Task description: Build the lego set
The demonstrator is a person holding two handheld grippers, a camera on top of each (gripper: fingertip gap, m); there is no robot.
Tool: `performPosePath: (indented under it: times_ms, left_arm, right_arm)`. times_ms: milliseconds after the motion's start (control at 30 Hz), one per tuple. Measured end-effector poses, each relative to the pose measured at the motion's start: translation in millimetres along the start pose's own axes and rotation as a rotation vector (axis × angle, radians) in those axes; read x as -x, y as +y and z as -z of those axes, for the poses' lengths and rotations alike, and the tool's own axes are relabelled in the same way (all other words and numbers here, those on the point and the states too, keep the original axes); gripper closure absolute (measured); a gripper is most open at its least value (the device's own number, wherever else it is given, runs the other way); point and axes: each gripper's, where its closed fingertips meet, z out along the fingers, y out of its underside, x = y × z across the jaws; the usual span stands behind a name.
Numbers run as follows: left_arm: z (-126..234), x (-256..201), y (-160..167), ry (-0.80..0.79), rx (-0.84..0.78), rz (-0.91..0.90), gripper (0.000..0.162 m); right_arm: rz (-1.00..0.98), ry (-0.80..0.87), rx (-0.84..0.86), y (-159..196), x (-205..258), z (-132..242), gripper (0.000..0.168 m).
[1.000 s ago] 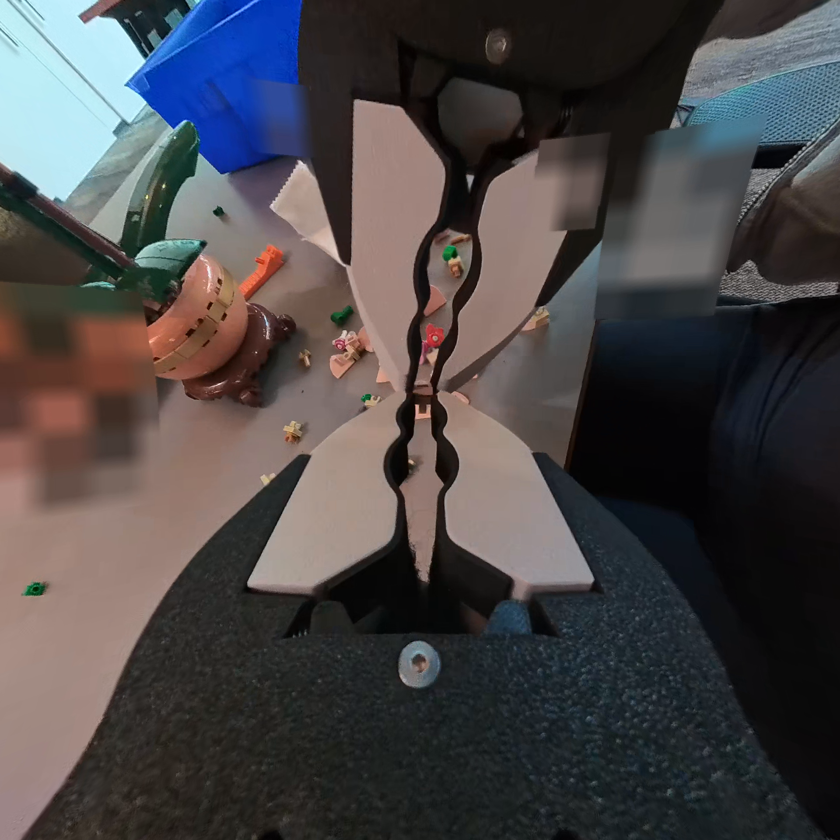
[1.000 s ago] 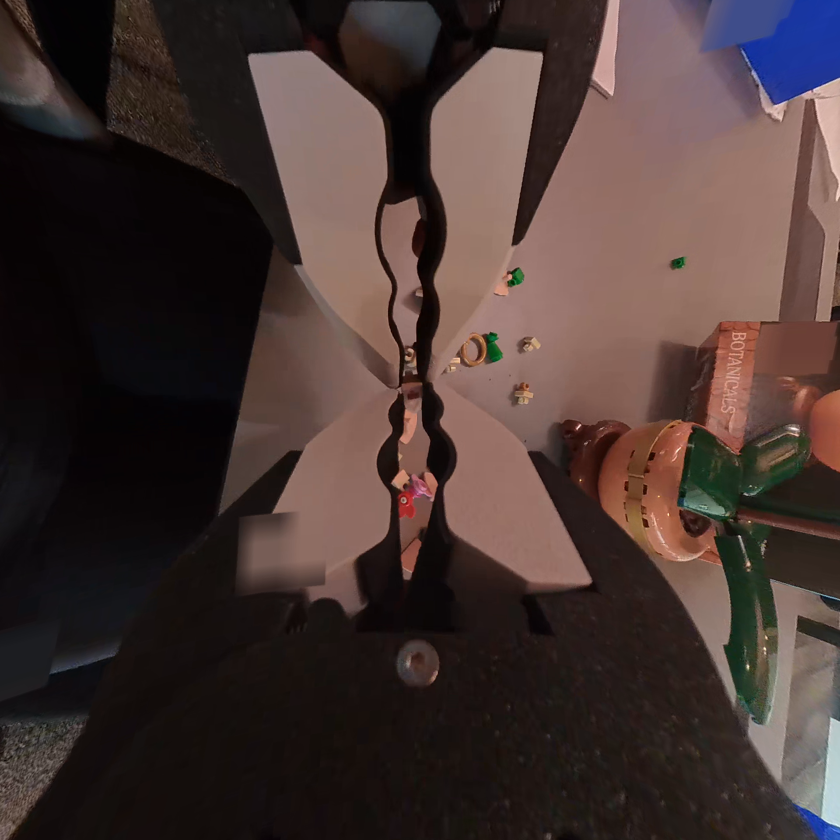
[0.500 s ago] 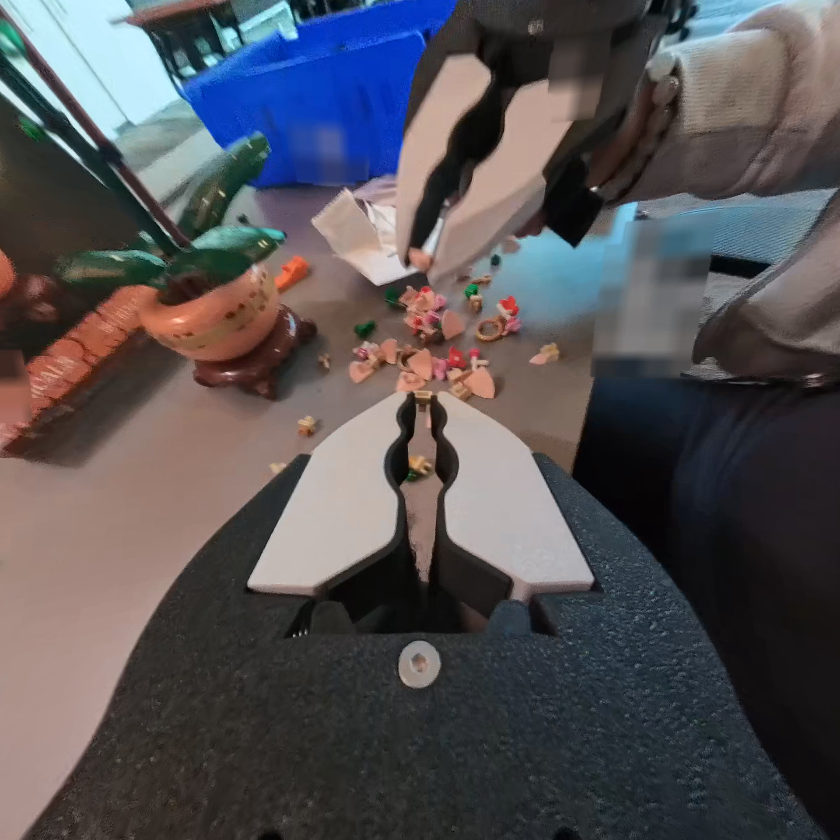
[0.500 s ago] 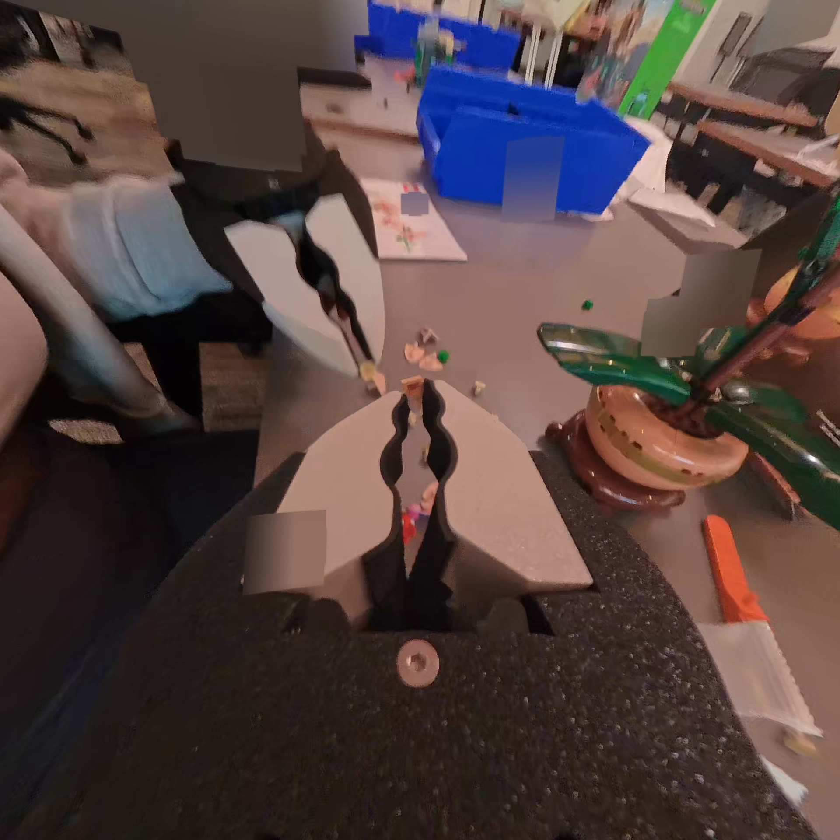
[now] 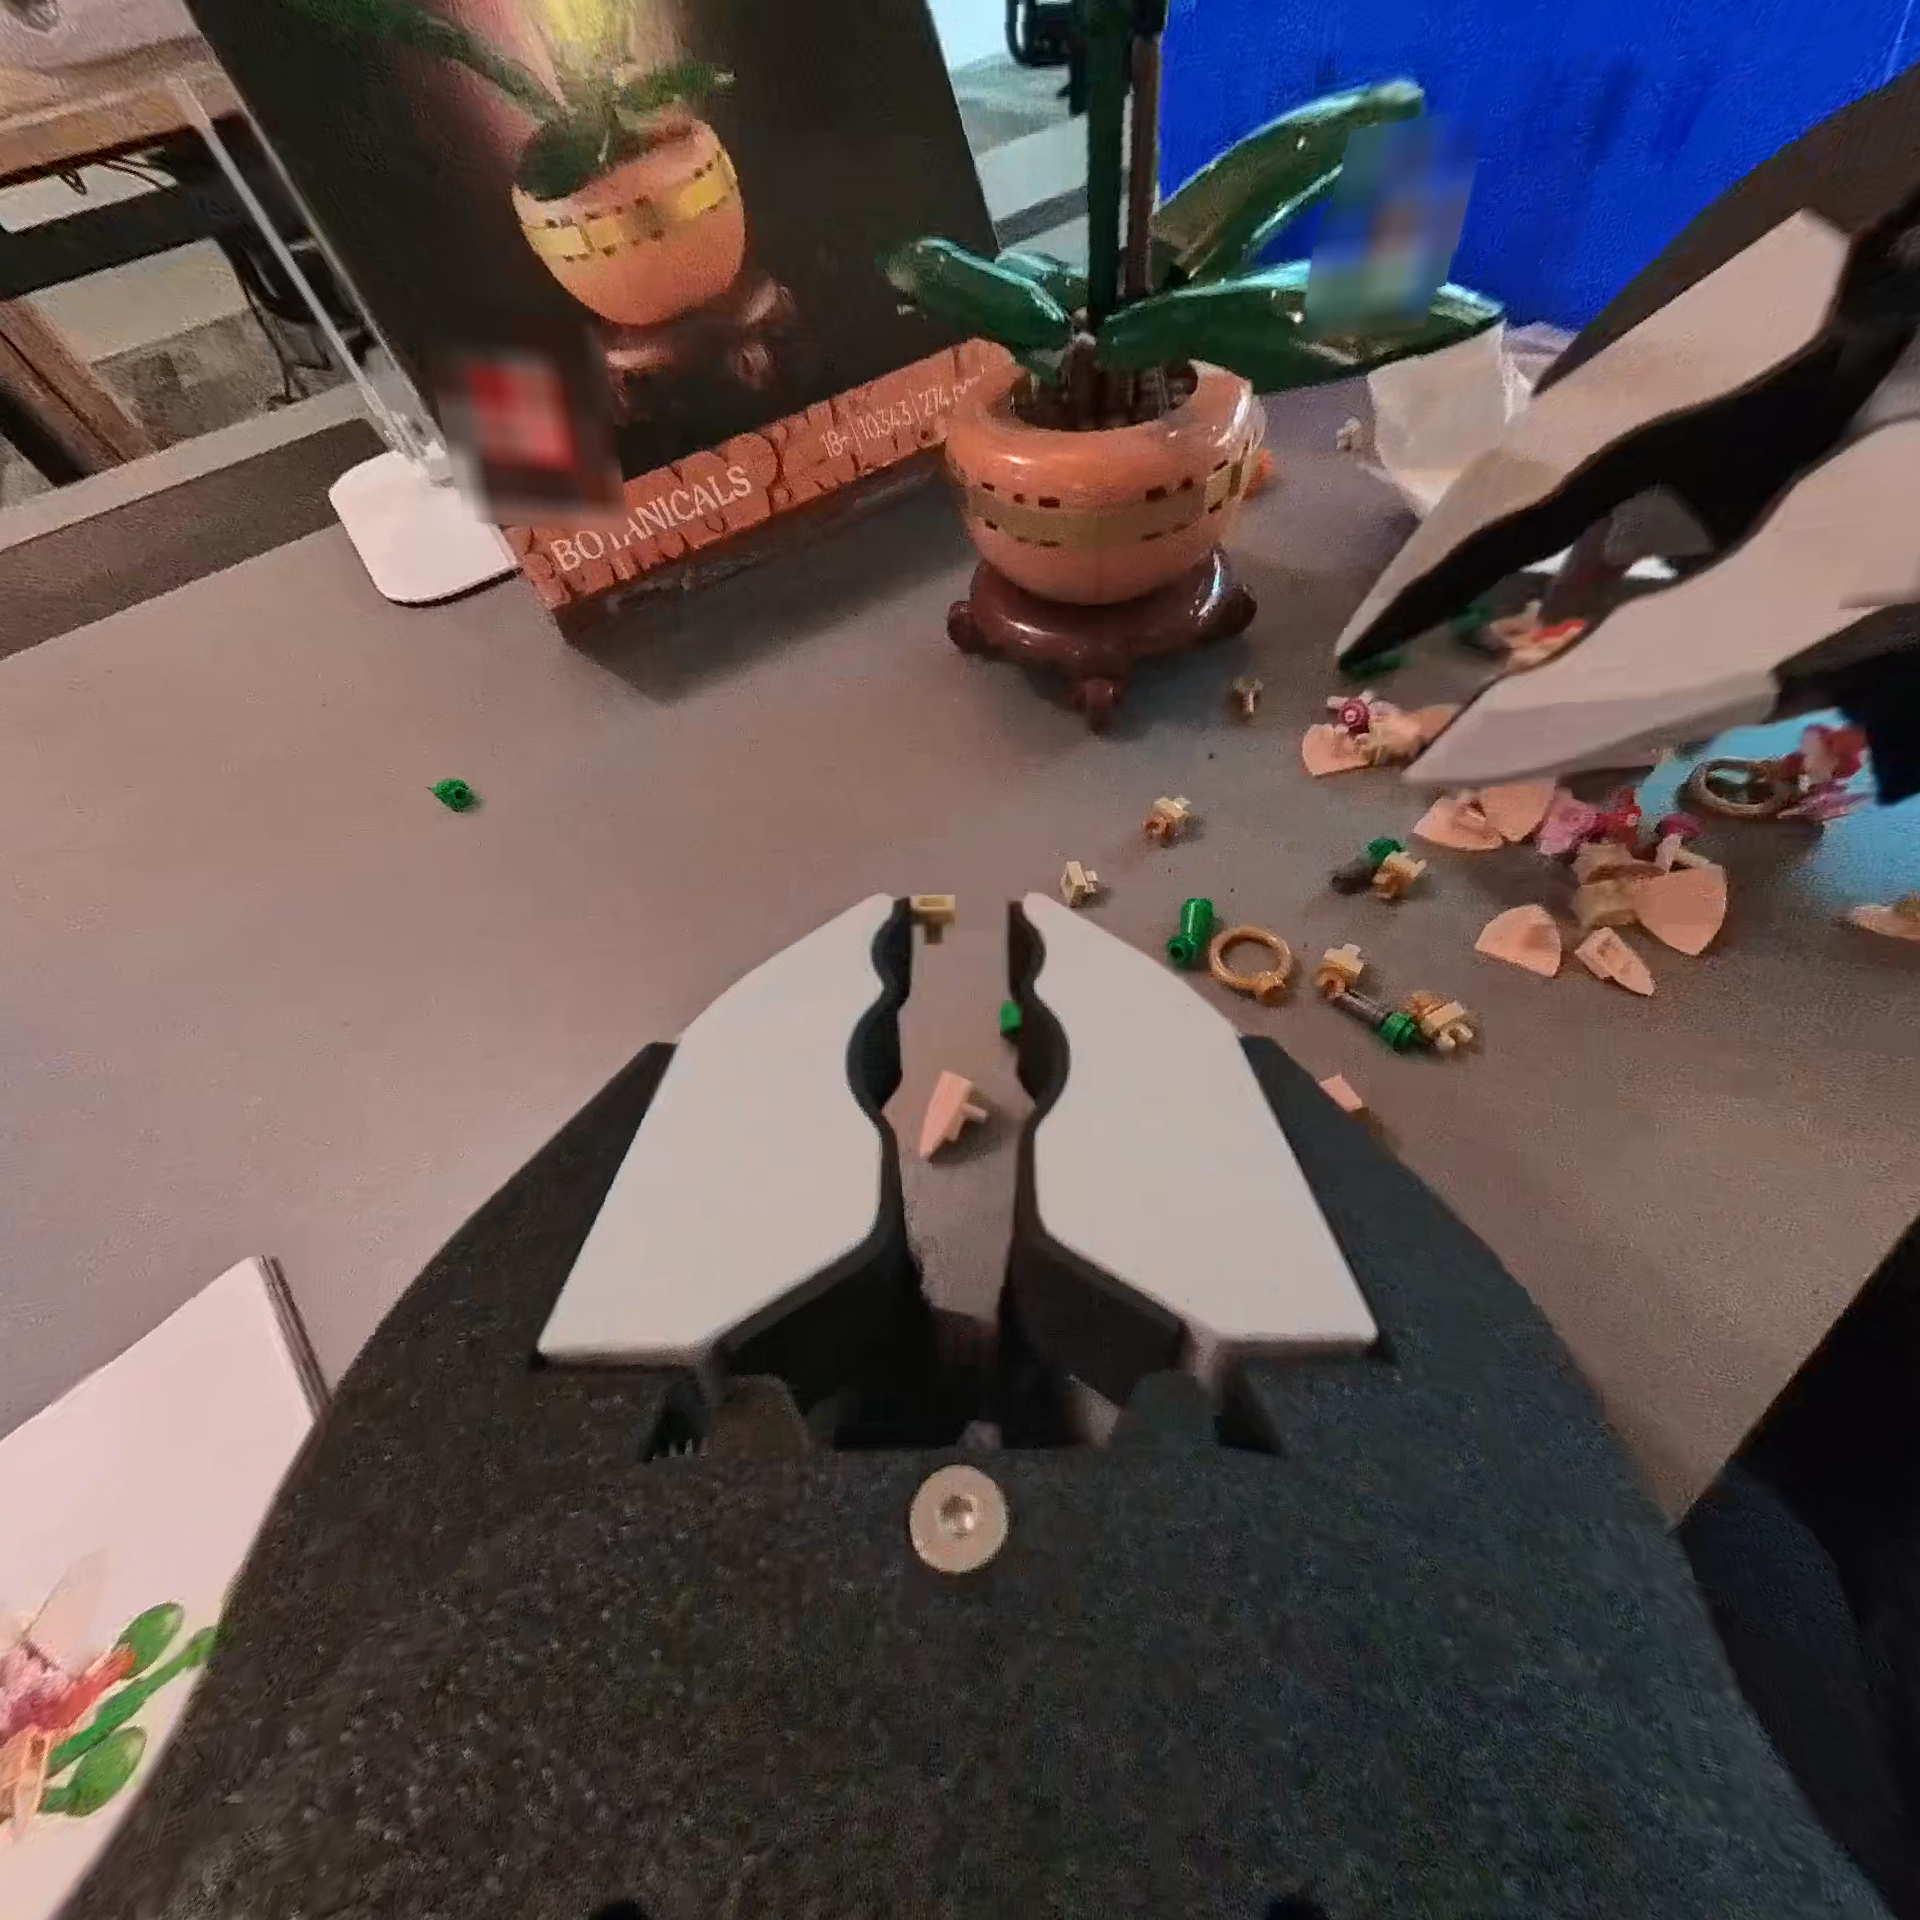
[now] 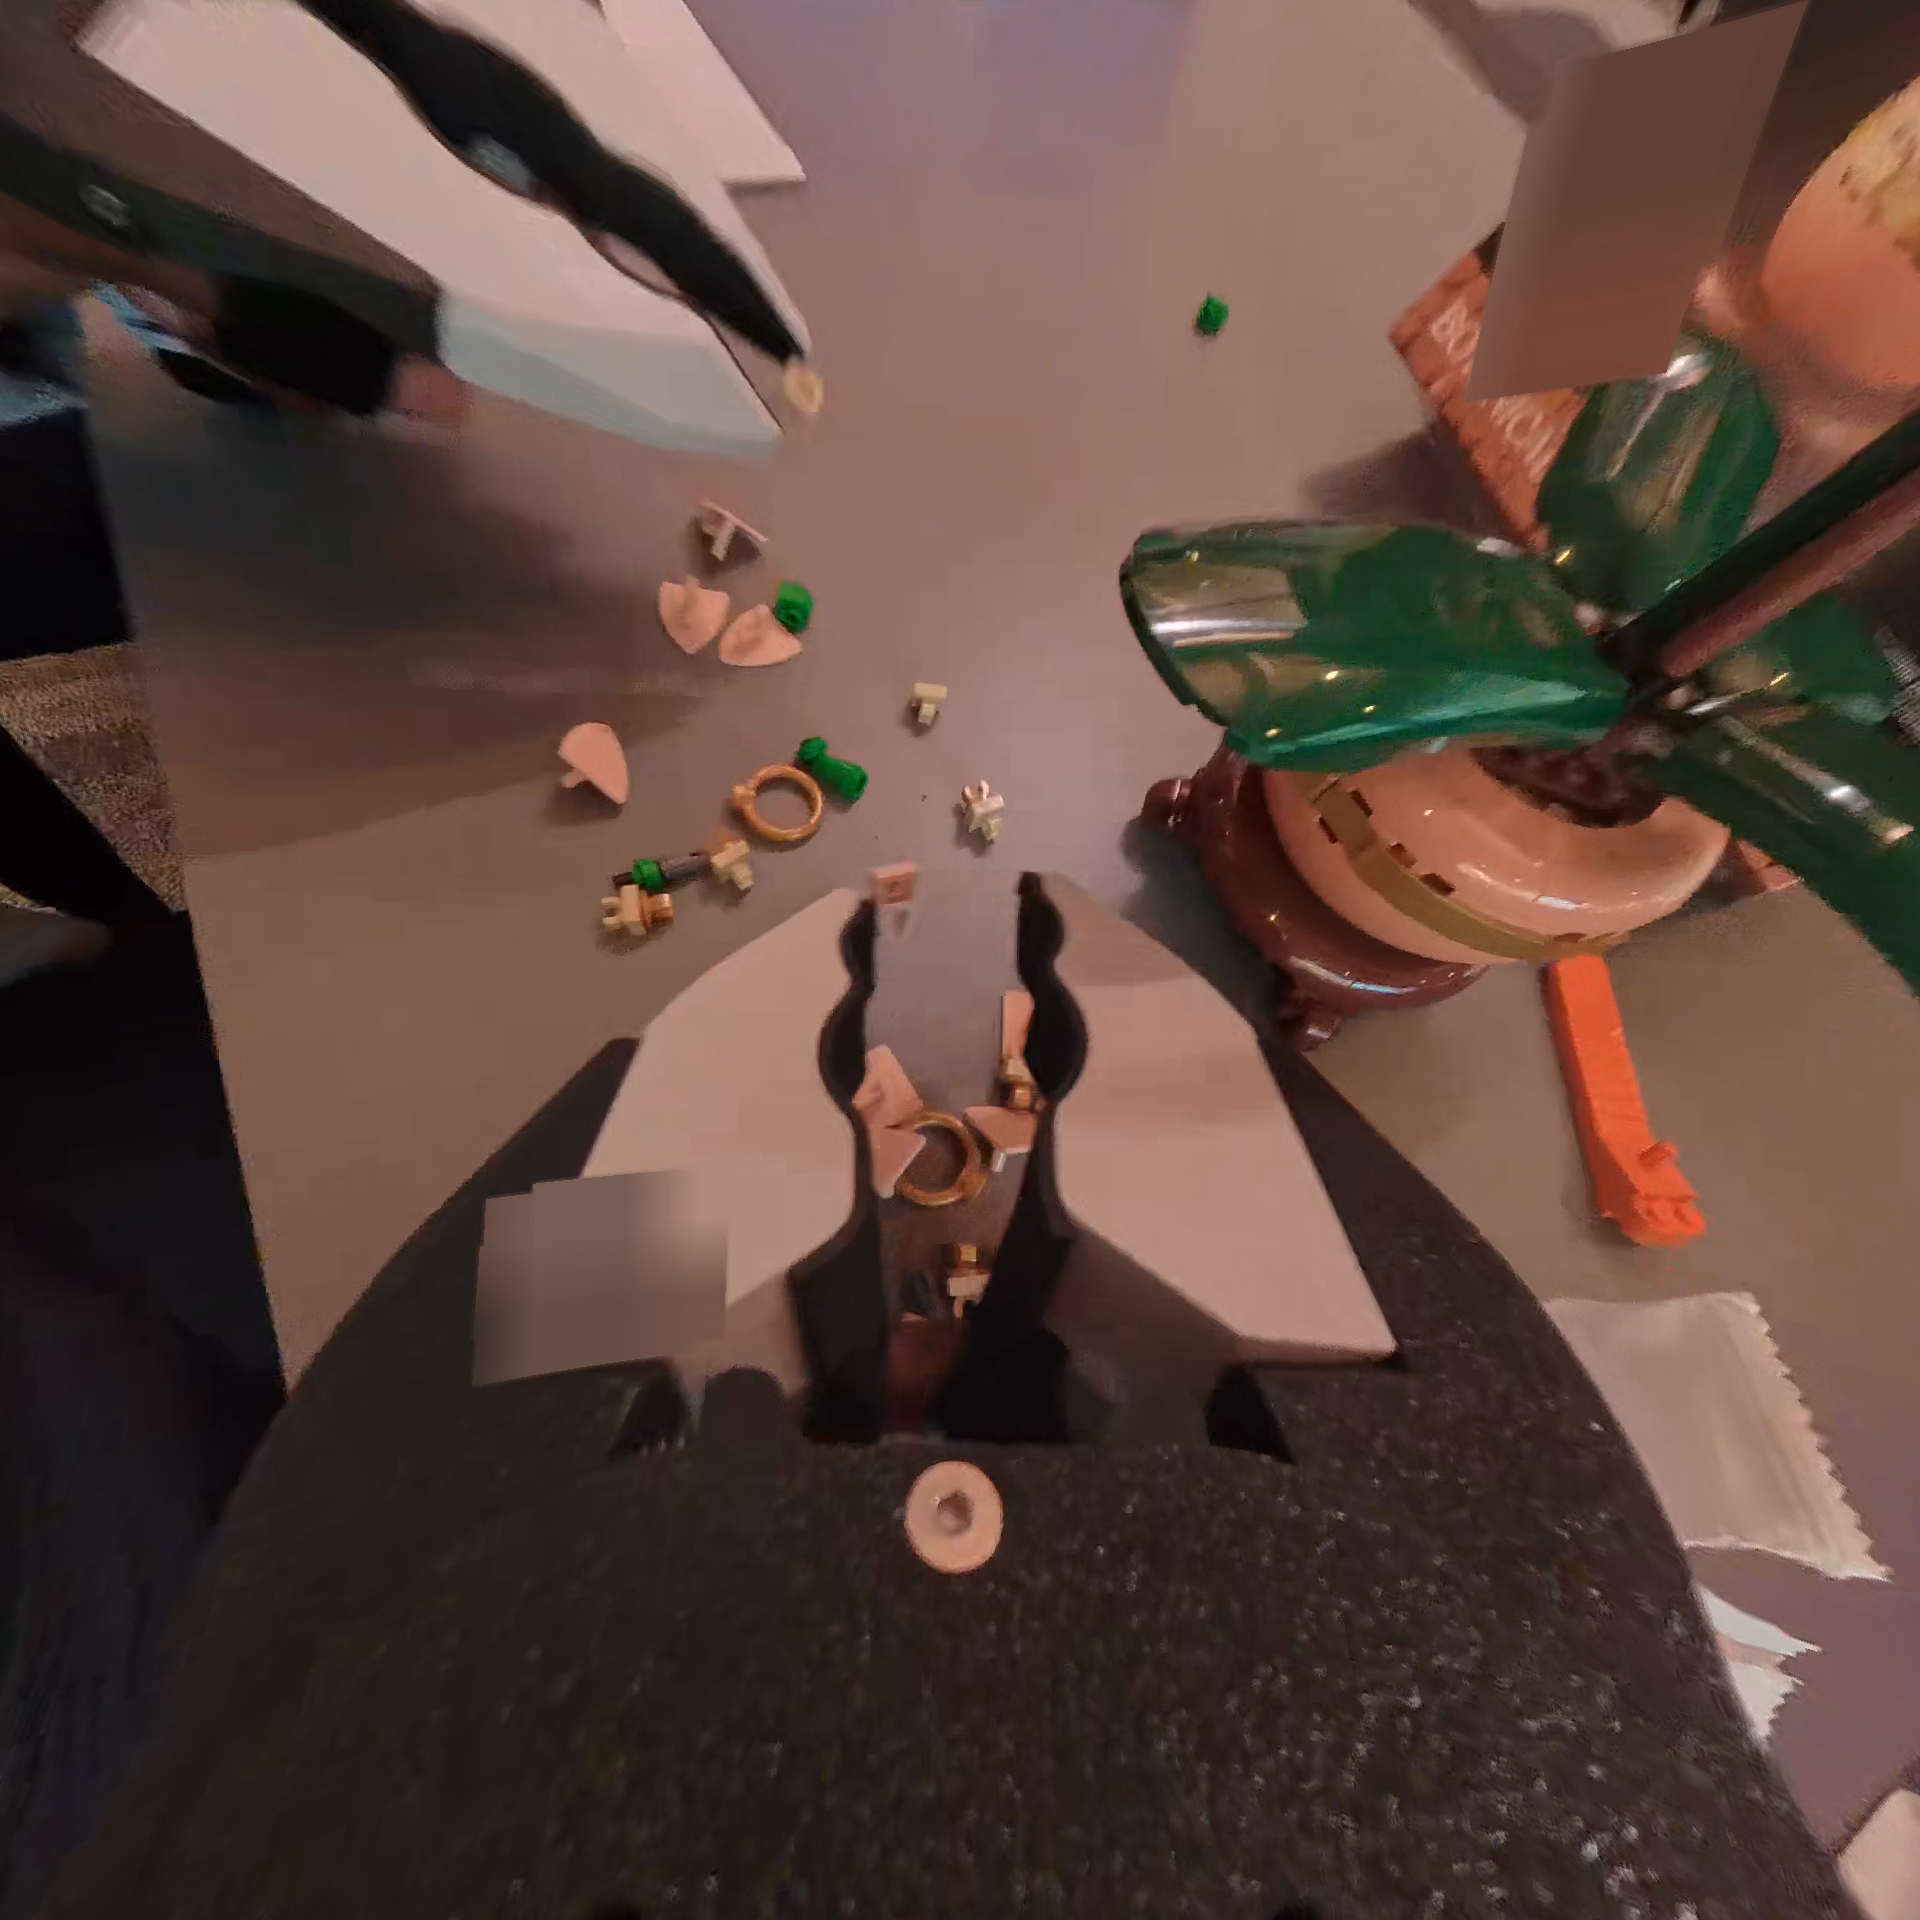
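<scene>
Just ahead of your left tool [image 5: 971,914], its jaws apart with a small tan plastic clip brick [image 5: 933,912] at the left tip, the pale pink petal piece [image 5: 951,1112] lies on the grey worktop [image 5: 260,883] between the fingers, long axis roughly along them, while your right tool [image 6: 951,894], also apart, hovers over the loose gold ring [image 6: 940,1158].

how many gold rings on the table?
2. One gold ring lies right of the left tool, beside a green peg; the other lies farther right, just below the right tool. More may be hidden under the tools.
</scene>
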Motion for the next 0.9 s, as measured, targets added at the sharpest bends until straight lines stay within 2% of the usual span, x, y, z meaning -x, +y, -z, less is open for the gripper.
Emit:
performPosePath:
  times_ms: [33,133,233,333,400,467,533,700,800,900]
  left_arm:
    - [1,-2,-3,0.012,-0.016,0.009,0.142]
    - [2,-8,-7,0.038,-0.046,0.012,0.133]
    - [2,-5,-1,0.0,0.002,-0.056,0.128]
    - [4,-16,-1,0.072,-0.001,-0.107,0.134]
    - [7,-24,3,0.136,0.028,-0.121,0.134]
    - [14,-24,13,0.173,0.106,-0.152,0.132]
    - [22,-32,18,0.259,0.142,-0.131,0.137]
    - [32,-56,1,0.454,0.019,-0.007,0.138]
    - [26,-64,8,0.48,0.047,-0.005,0.141]
    - [19,-56,14,0.422,0.091,0.01,0.138]
  right_arm:
    - [-0.019,-0.005,0.033,4,0,-4,0.137]
    - [-0.055,0.002,0.017,6,0,-7,0.131]
    - [-0.06,0.053,-0.003,6,-6,0,0.127]
    - [0.031,0.064,-0.119,-10,-1,7,0.14]
    - [0.086,0.082,-0.19,-21,10,4,0.142]
    - [0.123,0.059,-0.171,-24,31,-9,0.138]
    - [0.189,0.109,-0.14,-28,40,-23,0.137]
    - [0.332,0.181,-0.088,-39,44,-43,0.132]
    - [0.357,0.2,-0.097,-45,43,-44,0.131]
    - [0.434,0.258,-0.086,-45,37,-40,0.129]
